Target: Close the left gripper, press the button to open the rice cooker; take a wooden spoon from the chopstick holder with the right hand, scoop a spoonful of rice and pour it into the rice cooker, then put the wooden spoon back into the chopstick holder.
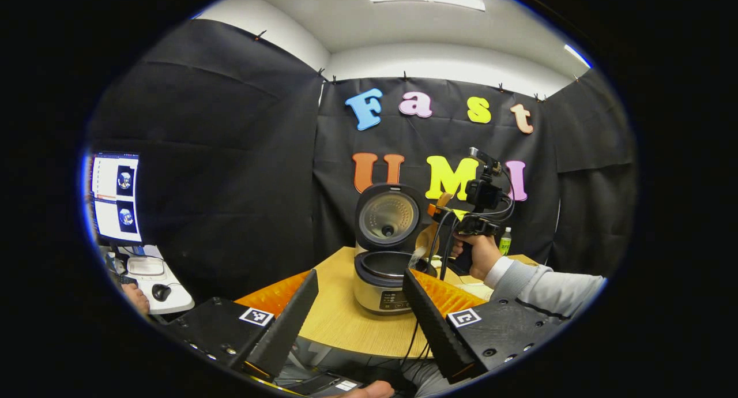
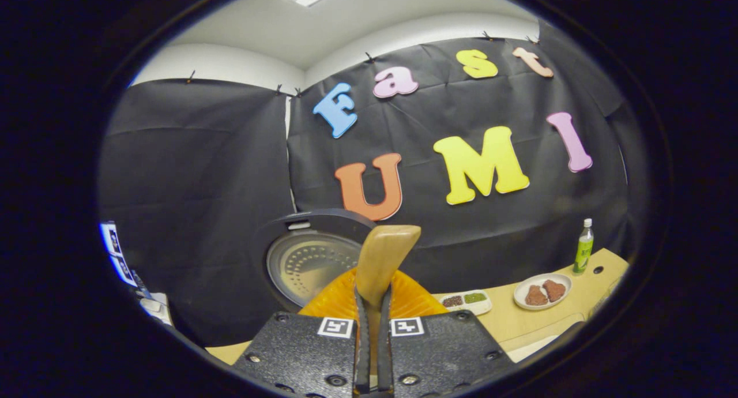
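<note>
Fingers of the right hand-held gripper (image 2: 372,329) clamp the wooden spoon (image 2: 381,259) by its handle, bowl tipped over the open rice cooker (image 1: 387,271) on the bench (image 1: 340,323). Rice appears to be falling; hold the tilt over the pot's centre until empty. The left hand-held gripper (image 1: 360,323) waits spread wide, near the cooker.

One rice cooker (image 1: 385,271) with its lid up stands on one table (image 1: 340,323). One wooden spoon (image 2: 381,259), one green bottle (image 2: 583,246), one plate (image 2: 542,293) with two brown pieces, one small tray (image 2: 466,301), one monitor (image 1: 115,197), one mouse (image 1: 161,292).
</note>
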Motion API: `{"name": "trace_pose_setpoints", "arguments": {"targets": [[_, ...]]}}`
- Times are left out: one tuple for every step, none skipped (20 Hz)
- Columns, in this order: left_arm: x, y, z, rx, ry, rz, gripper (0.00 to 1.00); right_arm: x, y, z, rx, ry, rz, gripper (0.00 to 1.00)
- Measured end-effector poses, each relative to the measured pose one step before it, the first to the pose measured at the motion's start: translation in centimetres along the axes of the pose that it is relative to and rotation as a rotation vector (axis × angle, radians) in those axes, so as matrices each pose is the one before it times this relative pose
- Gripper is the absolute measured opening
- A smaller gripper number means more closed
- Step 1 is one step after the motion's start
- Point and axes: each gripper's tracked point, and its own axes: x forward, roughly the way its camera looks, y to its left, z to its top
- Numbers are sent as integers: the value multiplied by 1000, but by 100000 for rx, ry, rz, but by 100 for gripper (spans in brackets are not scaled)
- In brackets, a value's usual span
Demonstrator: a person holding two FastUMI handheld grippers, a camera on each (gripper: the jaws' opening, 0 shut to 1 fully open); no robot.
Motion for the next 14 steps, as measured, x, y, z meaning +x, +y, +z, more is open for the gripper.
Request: {"name": "trace_pose_setpoints", "arguments": {"targets": [[340,186,98,-581,-416,239,94,-44,653,-65,-2072,-94,1310,10],[259,159,-96,-745,234,501,94,-3,393,-51,-3437,-13,407,10],[115,86,-200,-665,272,517,94,-323,329,41,-4064,-1110,43,10],[47,-43,-92,-395,234,176,94,-312,282,691,-4275,-3213,-559,10],[-15,-40,-7,-59,69,-129,95,-401,491,1070,-3906,-4295,160,11],[-66,-353,-86,-64,-64,-351,95,-234,438,945,-3607,-3815,-202,11],[-5,-788,-160,27,-196,-1633,95,-413,664,429,-2244,-1974,-225,10],[56,-886,-19,121,-227,-2148,95,-180,502,89,-2597,-441,-106,10],[152,-811,-147,180,245,-1481,94,-198,879,138,-2310,-329,1182,10],[177,-626,-41,484,284,-977,94,-69,850,62,-3698,-48,1170,10],[-67,-439,-35,879,-165,-636,94,86,876,152,-4250,30,1069,10],[-59,-137,99,408,-586,266,95,-110,645,62,-4955,-37,617,10],[-121,-41,285,-628,-934,628,95,-97,596,341,-1533,-1171,1388,10],[-184,-9,73,-1337,-1071,310,95,139,570,-200,-2389,336,2151,10]]}}
